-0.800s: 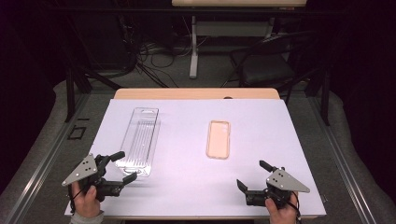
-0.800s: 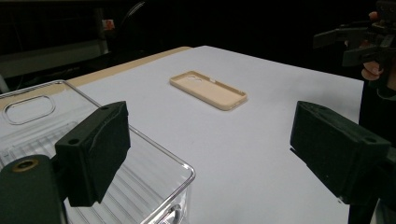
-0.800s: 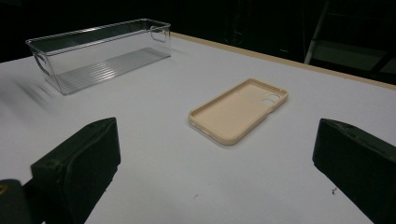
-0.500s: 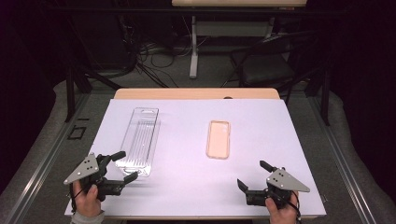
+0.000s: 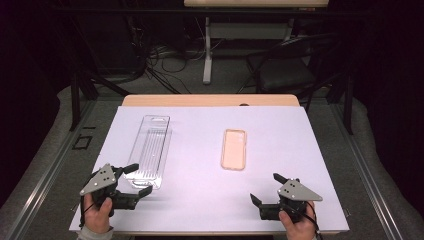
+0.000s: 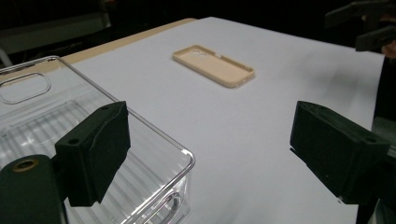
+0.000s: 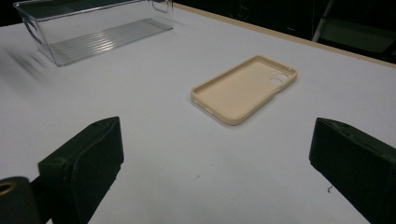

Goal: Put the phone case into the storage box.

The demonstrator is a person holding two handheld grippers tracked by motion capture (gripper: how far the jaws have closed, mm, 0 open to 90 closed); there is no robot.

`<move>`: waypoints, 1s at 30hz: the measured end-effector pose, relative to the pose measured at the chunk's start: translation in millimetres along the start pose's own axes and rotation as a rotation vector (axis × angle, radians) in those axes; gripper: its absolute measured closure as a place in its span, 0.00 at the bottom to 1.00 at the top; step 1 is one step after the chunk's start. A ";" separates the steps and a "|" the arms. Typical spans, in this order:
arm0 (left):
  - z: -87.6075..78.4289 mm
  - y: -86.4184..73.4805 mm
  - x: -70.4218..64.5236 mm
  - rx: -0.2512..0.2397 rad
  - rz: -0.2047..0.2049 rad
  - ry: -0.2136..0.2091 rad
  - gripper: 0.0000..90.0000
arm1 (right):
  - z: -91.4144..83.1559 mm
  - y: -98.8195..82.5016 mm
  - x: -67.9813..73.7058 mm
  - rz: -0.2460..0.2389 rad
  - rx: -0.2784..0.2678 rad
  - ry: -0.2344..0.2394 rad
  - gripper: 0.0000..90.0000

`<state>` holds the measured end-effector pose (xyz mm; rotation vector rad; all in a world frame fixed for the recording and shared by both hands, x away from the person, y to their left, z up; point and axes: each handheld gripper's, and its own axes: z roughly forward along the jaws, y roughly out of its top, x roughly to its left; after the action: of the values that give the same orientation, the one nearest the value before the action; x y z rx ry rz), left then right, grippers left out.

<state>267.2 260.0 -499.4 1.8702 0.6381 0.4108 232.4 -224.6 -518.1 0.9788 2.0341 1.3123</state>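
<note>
Beige rubbery phone case [image 5: 234,149] lies mid-sheet, clear ribbed plastic tray [image 5: 150,151] beside left gripper [image 5: 133,179]; both grippers wide open, empty; right gripper [image 5: 265,187] should approach low, pinch case's long rim

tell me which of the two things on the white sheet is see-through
The long clear plastic tray, lying by the left gripper. The other, the beige phone case, is opaque and lies nearer the middle.
</note>
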 end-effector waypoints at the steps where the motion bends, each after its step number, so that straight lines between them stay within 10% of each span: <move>1: 1.1 0.3 -1.2 0.018 0.010 0.008 0.14 | 0.6 0.0 0.5 -0.004 0.010 0.001 0.03; 16: 7.1 10.2 -6.8 0.158 0.017 0.042 0.14 | 15.6 8.6 2.0 -0.087 0.202 -0.017 0.05; 30: 22.9 49.1 25.3 0.246 -0.050 0.034 0.14 | 36.8 45.0 -3.2 -0.179 0.338 0.002 0.06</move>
<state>311.8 244.1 -462.8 2.0786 0.7850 0.3441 274.7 -195.3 -491.0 0.9081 2.3327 0.8955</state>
